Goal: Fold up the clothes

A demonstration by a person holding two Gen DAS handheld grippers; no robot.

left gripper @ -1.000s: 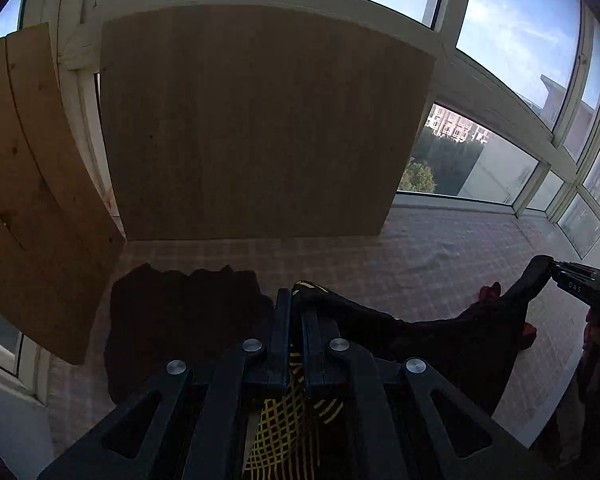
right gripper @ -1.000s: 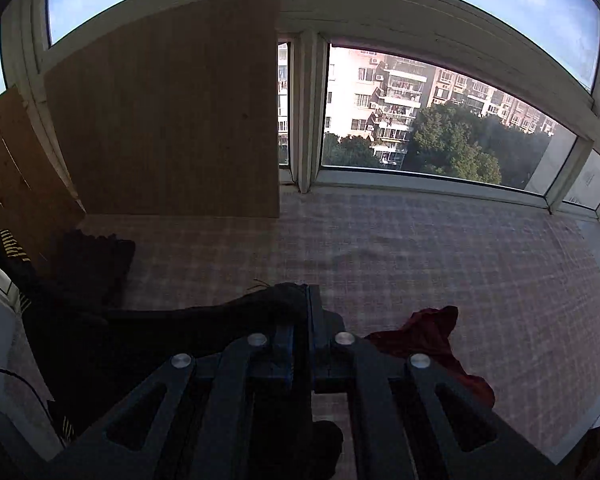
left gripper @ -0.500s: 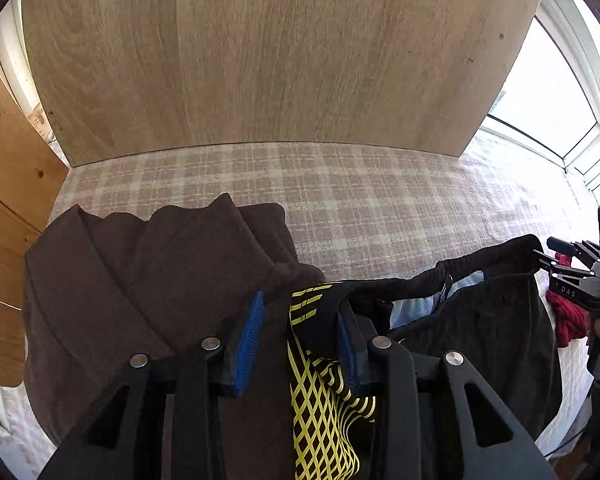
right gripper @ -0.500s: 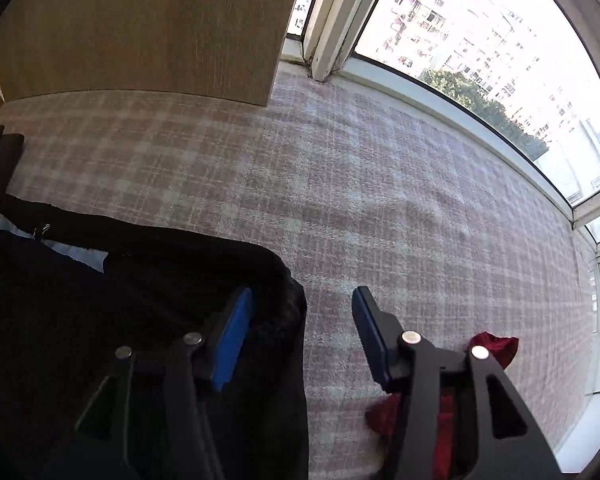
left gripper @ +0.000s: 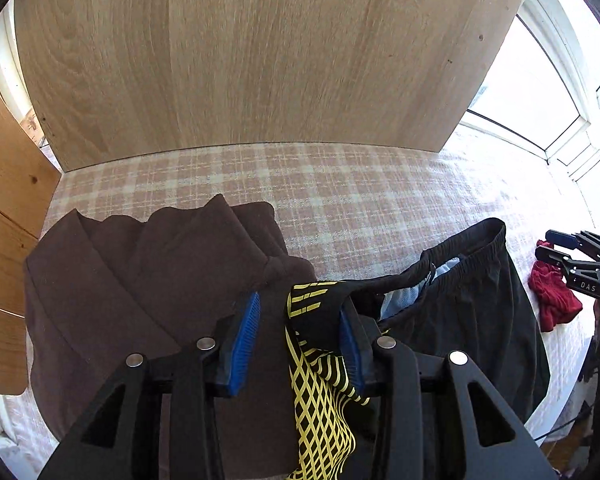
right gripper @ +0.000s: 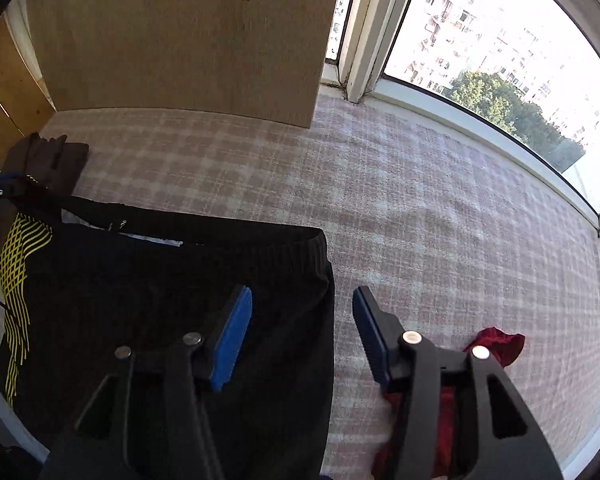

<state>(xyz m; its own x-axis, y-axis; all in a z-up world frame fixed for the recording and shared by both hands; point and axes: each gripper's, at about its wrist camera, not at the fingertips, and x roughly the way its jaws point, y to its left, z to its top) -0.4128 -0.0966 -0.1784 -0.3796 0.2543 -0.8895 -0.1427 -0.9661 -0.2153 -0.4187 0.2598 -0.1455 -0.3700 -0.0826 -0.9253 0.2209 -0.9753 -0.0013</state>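
Both tools have sunk and let go: the left tool (left gripper: 298, 324) and right tool (right gripper: 302, 330) stand parted, the black shorts (right gripper: 160, 288) lying loose on the plaid worktop (right gripper: 420, 220). Only the left view shows the brown garment (left gripper: 140, 280) beneath its fingers; a red cloth (right gripper: 496, 346) lies beside the right tool.

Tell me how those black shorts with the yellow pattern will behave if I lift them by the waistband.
The black shorts look thin and floppy, so they would likely sag and hang. The gathered waistband seems elastic and may stretch. They are probably light.
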